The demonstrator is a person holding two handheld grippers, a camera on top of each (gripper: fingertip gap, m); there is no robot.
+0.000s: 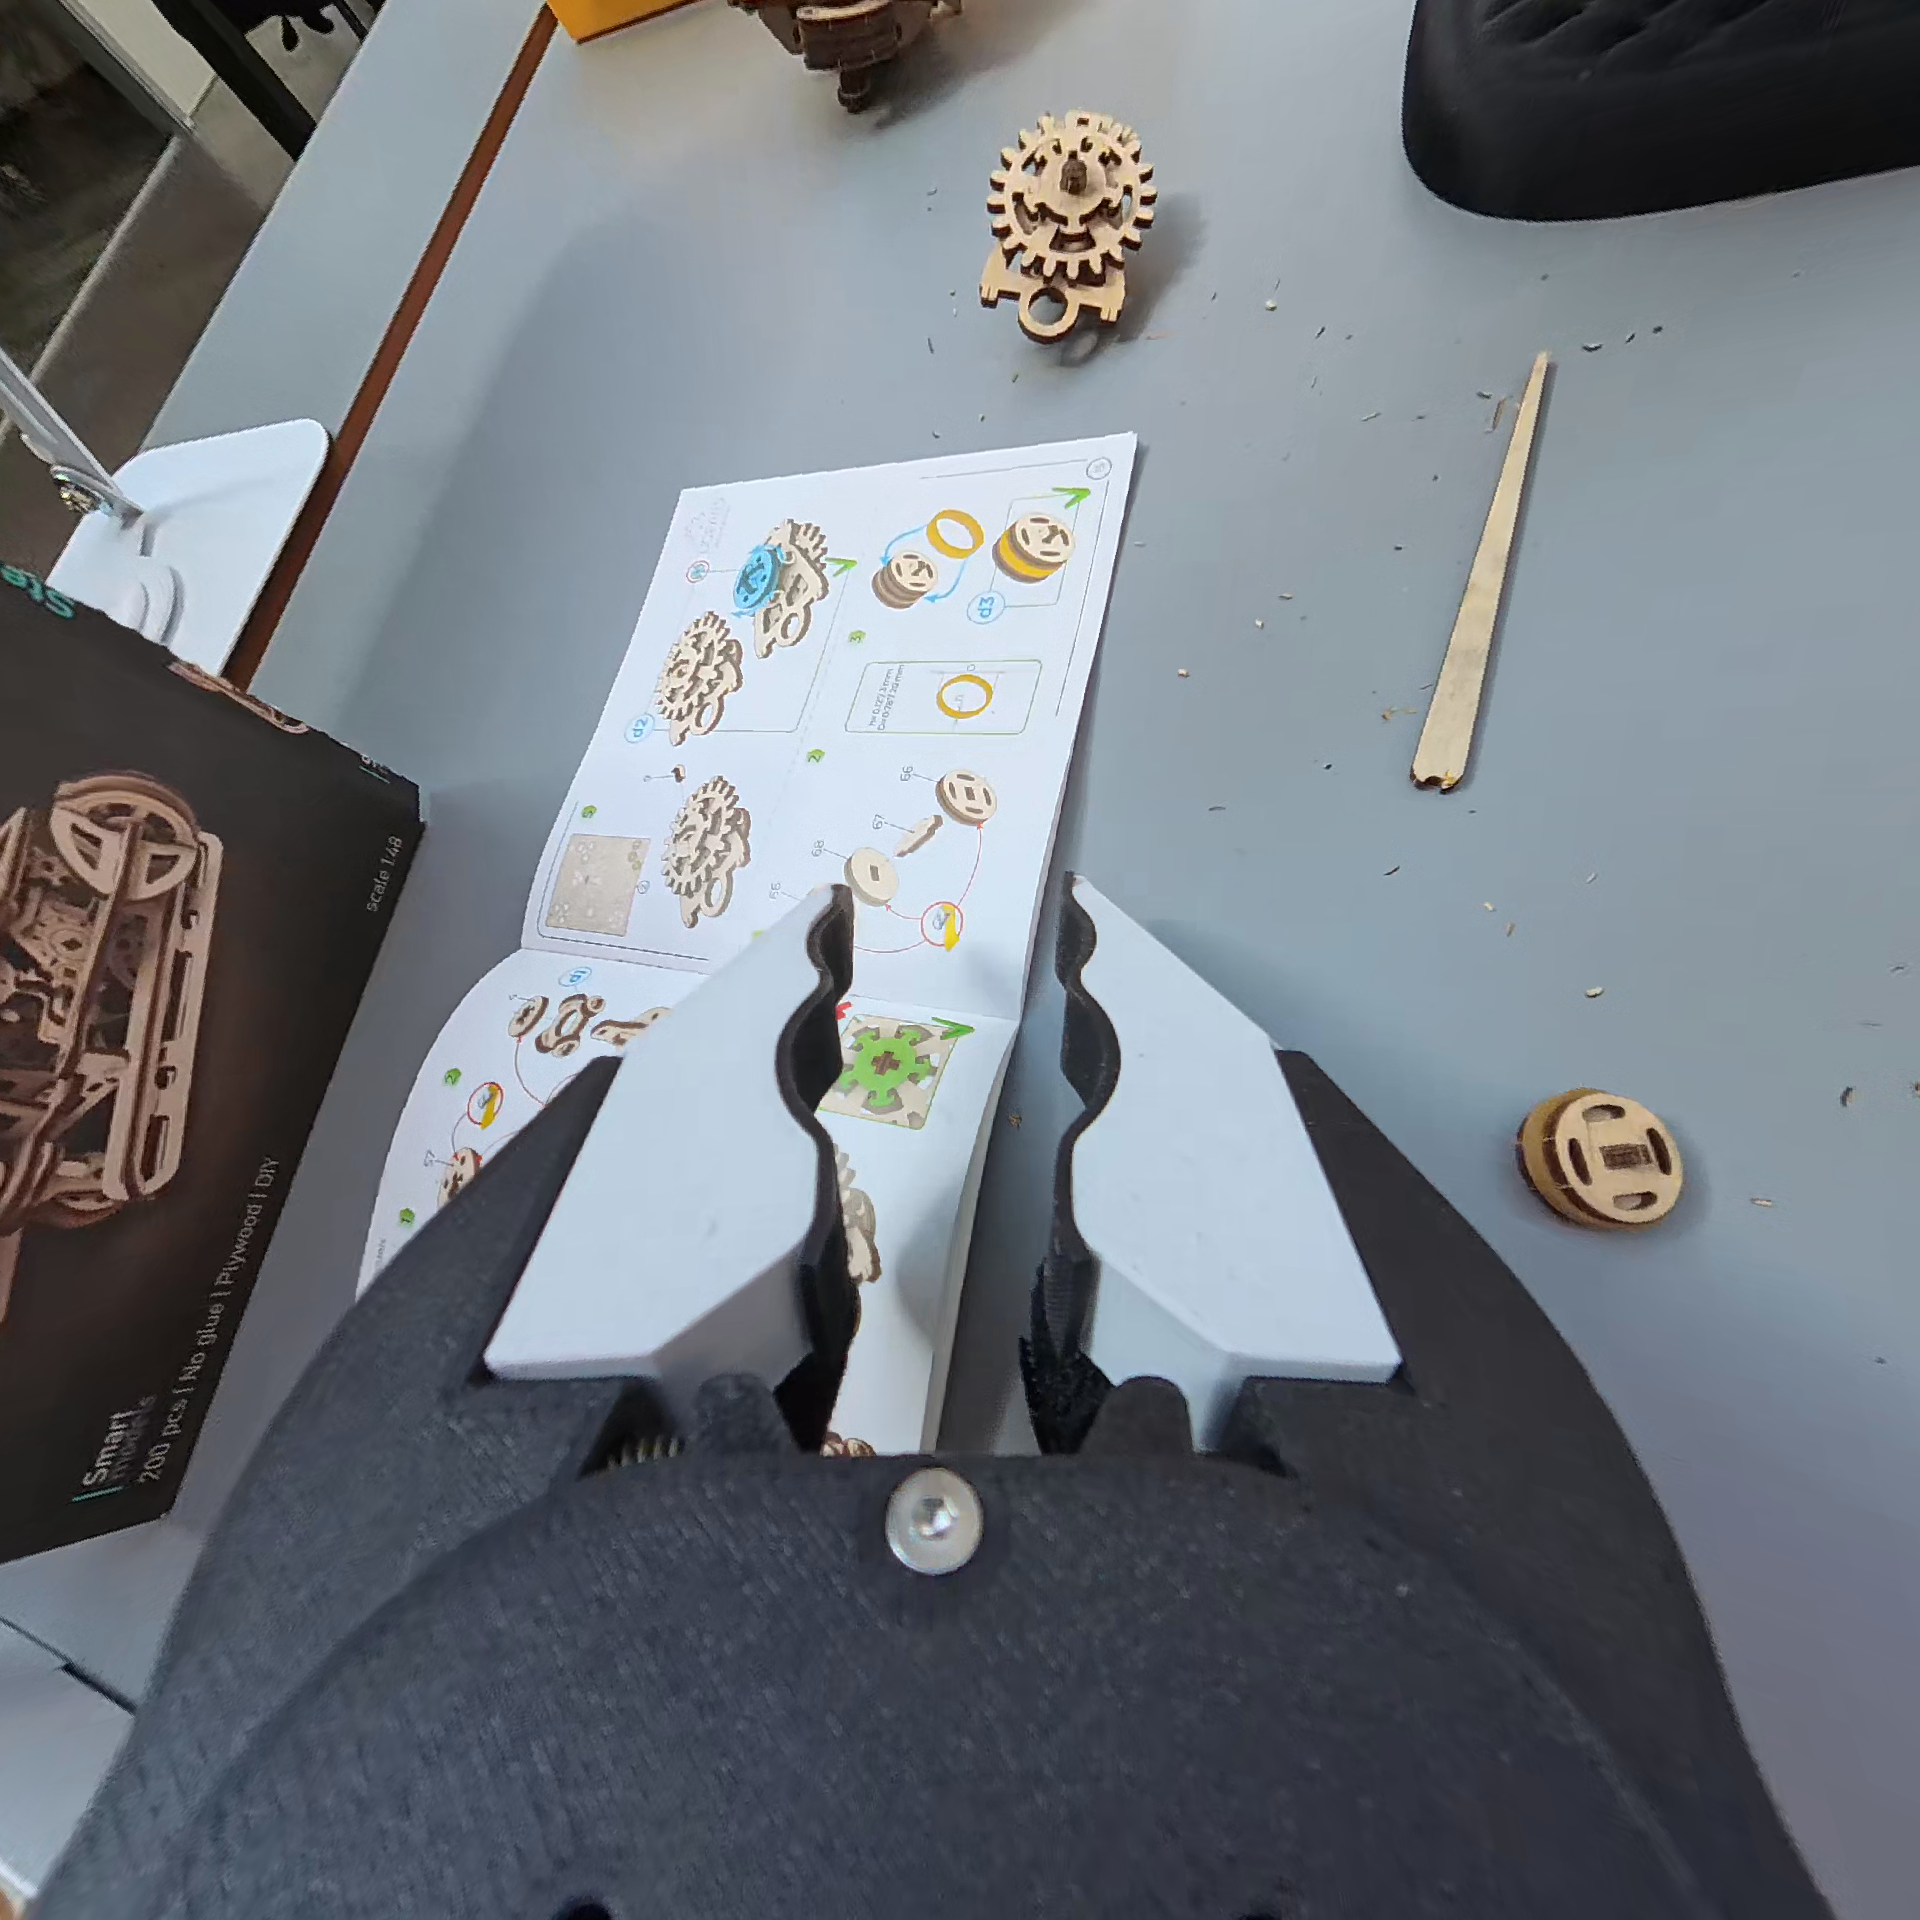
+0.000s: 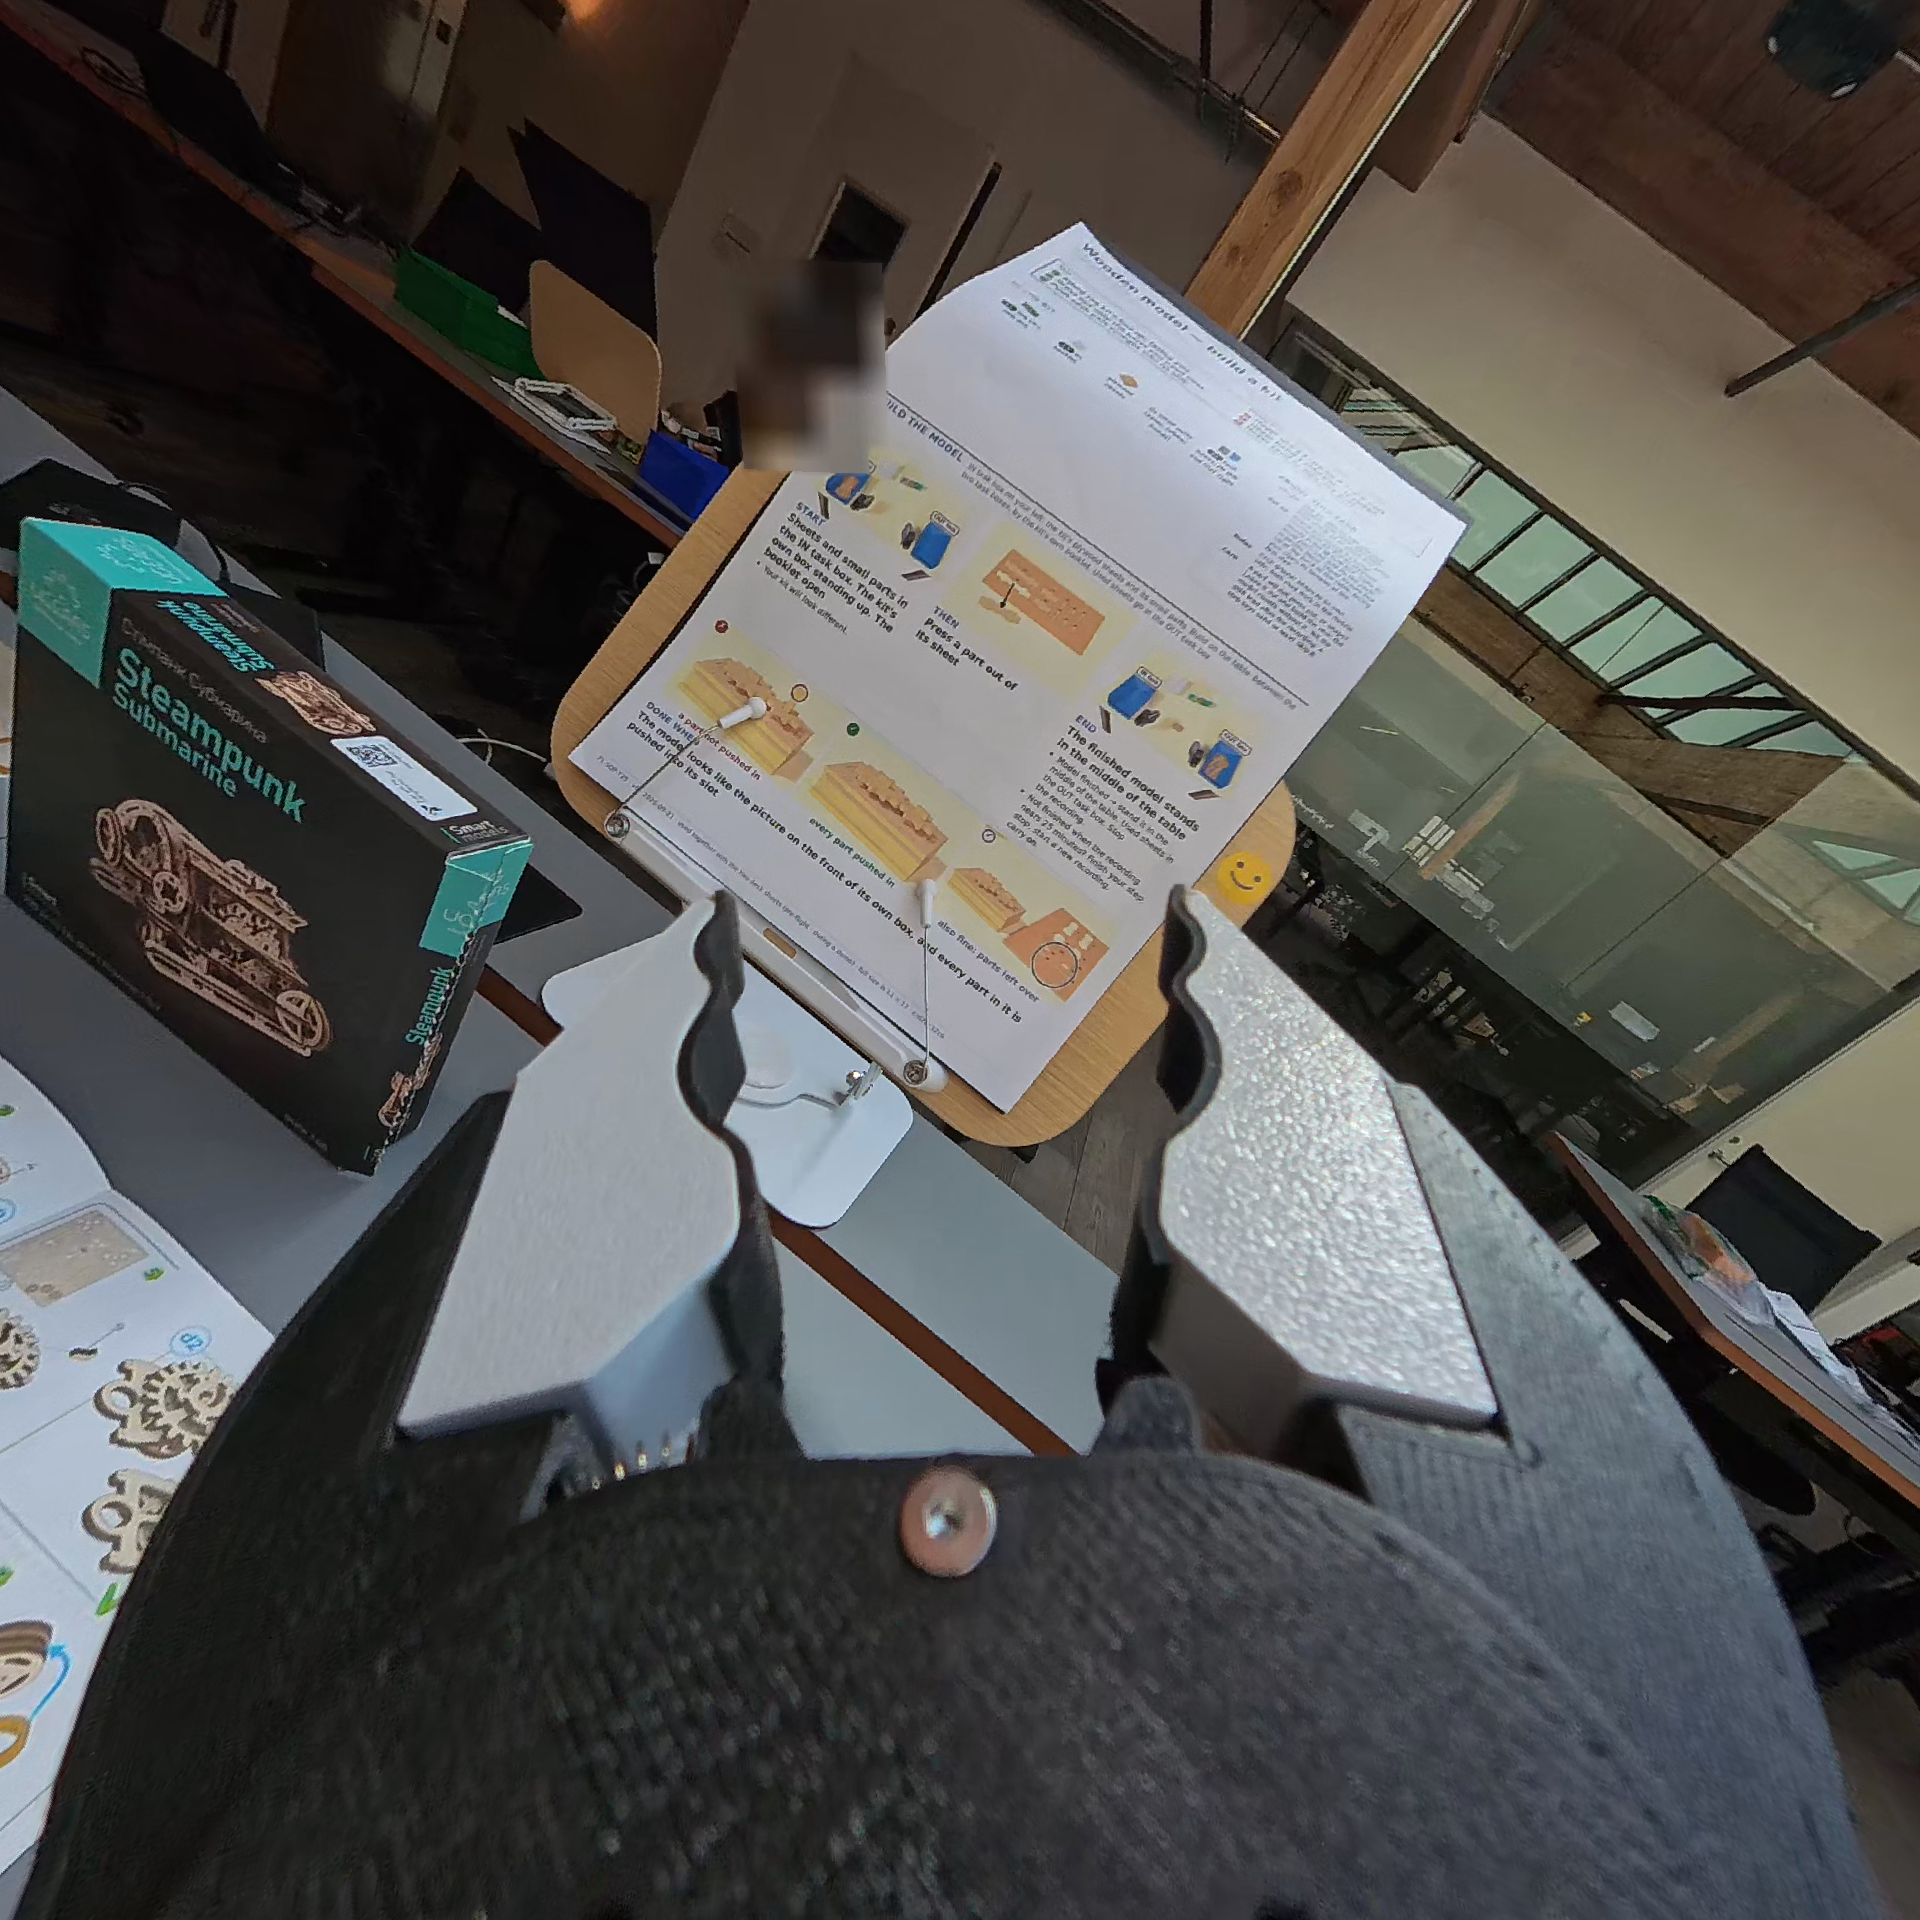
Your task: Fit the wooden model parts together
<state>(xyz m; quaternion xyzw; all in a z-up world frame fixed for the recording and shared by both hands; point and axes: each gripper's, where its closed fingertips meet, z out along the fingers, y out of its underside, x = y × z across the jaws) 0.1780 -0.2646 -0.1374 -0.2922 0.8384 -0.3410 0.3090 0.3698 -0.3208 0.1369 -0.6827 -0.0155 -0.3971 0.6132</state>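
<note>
Stick [image 1: 1481, 592] flat on table [image 1: 1299, 935], narrow end pointing away.

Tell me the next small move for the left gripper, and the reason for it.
Probably swing the left gripper right, toward the round wooden disc. Its jaws stand open and empty over the instruction booklet, while the disc lies loose on the grey table, apart from the gear assembly.

a wooden assembly [image 1: 847, 47] is cut off at the top edge, perhaps partly built.
</note>
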